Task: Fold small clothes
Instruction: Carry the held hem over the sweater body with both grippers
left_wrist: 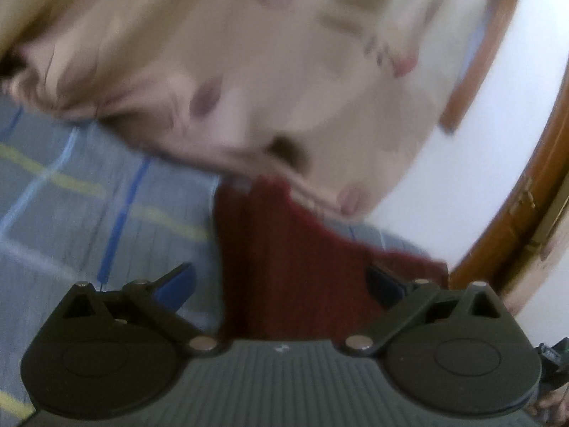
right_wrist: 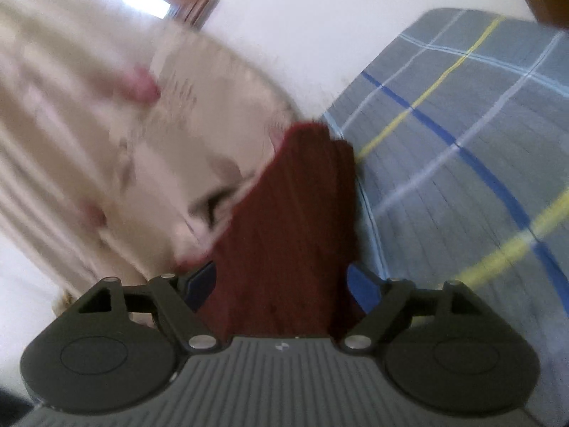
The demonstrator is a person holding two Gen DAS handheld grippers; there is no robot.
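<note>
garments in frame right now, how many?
2. A dark red knit piece lies between the left gripper fingers, and between the right gripper fingers too; a cream spotted garment is behind it. More may be hidden.

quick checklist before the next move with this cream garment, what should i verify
1. Left tool has the dark red trim between its fingers: ok, though not clearly clamped.
2. Right tool has the dark red trim between its fingers: ok.
3. Cream garment spread flat: not ok, bunched and creased.
4. Plaid bed cover beneath for laying down: ok.
5. Grip firmness: cannot tell, the pictures are blurred.
</note>
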